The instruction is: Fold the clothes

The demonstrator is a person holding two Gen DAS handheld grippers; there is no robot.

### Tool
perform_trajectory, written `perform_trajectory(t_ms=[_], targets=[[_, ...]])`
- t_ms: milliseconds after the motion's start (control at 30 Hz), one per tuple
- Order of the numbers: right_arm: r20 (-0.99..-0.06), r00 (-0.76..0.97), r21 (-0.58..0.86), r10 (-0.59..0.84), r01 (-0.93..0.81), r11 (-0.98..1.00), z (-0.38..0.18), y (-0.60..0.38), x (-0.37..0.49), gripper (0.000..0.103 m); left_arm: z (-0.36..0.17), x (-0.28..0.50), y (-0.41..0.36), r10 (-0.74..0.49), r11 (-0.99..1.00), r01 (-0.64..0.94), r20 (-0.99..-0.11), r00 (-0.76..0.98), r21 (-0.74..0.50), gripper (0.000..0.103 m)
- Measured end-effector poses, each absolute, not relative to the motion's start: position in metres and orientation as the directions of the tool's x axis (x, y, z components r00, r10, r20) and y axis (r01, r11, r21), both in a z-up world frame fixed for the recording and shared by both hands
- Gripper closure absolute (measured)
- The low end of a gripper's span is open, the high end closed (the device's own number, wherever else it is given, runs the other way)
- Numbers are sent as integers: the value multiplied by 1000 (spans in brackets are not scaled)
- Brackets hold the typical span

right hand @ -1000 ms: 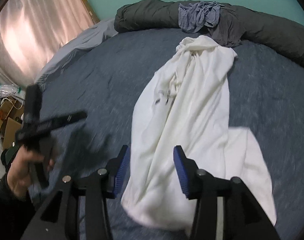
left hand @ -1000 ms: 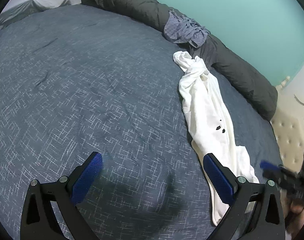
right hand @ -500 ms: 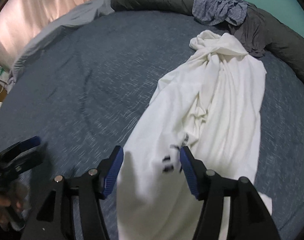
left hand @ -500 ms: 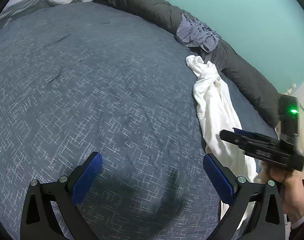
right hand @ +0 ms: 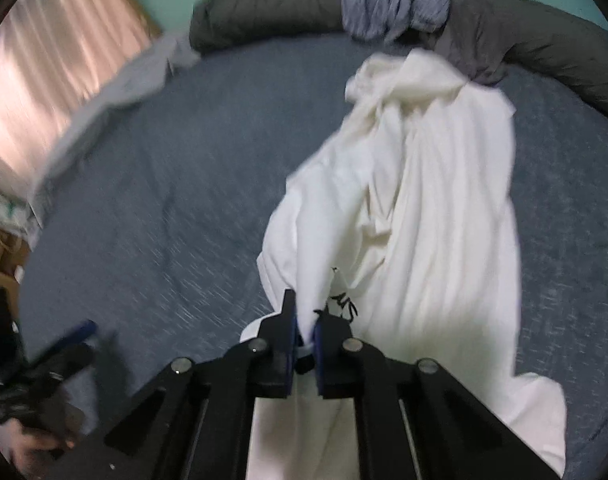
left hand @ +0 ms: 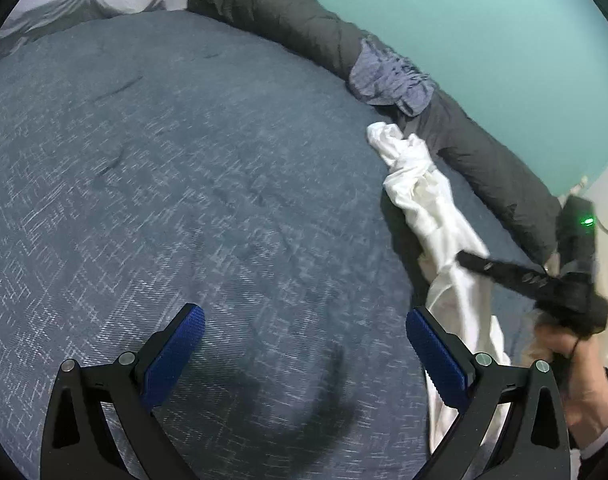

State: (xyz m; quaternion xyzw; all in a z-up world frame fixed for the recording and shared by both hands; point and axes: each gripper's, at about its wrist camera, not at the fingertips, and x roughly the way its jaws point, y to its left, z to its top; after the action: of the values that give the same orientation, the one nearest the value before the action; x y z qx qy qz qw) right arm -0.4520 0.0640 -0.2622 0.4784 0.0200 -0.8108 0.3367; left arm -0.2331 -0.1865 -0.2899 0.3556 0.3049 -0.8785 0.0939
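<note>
- Pinching the white shirt (right hand: 416,184) is what my right gripper (right hand: 304,326) is doing now; its two blue fingers are pressed together on a bunch of cloth near some small black marks.
- My shirt lies long and crumpled on the blue bed cover (left hand: 184,184). Its far end is balled up next to the dark rolled blanket (left hand: 288,12), and a blue-grey cloth (left hand: 388,76) sits on that blanket.
- My left gripper (left hand: 304,344) has its fingers spread wide. It holds nothing and hangs over bare bed cover, just left of the shirt.
- I think I am in the step of getting the shirt laid out flat, because it is not folded at all.
- Next, I think my left gripper needs to grab another edge, so I can pull the cloth wide with both.
- My right hand (left hand: 560,344) holds its tool low beside the shirt, reaching forward along the cloth.
- My left hand (right hand: 36,440) shows only as a blur in the corner.
</note>
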Motion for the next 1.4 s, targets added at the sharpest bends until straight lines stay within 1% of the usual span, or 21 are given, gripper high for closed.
perform_trajectory(t_ms=[167,267,400,467,633,867,967,1233,1400], targets=[[-694,-400,347,-598,542,-765,-203,106,-447,97,-288,-239,-168,99,-814,334,-680,-727,-475,0],[-668,-455,352,-588,504,-789,-177,137,-448,97,-287,-244,-154,132,-826,295,-675,-726,-480,0],[-643,-524,368,-558,428,-826,-161,183,-447,97,-288,-250,-131,194,-844,222,-664,-722,-488,0],[-627,-552,396,-550,383,-835,-160,212,-448,97,-288,-253,-119,225,-849,185,-656,-720,-495,0],[-619,-576,441,-534,308,-843,-170,259,-448,97,-294,-255,-86,292,-862,100,-648,-704,-497,0],[-624,-564,477,-540,273,-836,-195,286,-439,97,-310,-263,-54,355,-867,37,-668,-654,-496,0],[-626,-557,490,-546,264,-831,-206,293,-437,97,-313,-267,-41,404,-858,-5,-669,-624,-513,0],[-616,-546,521,-567,256,-814,-221,305,-431,97,-318,-285,-5,345,-922,-64,-739,-579,-381,0],[-605,-544,542,-581,254,-801,-226,311,-431,97,-316,-299,1,313,-937,-55,-755,-577,-346,0]])
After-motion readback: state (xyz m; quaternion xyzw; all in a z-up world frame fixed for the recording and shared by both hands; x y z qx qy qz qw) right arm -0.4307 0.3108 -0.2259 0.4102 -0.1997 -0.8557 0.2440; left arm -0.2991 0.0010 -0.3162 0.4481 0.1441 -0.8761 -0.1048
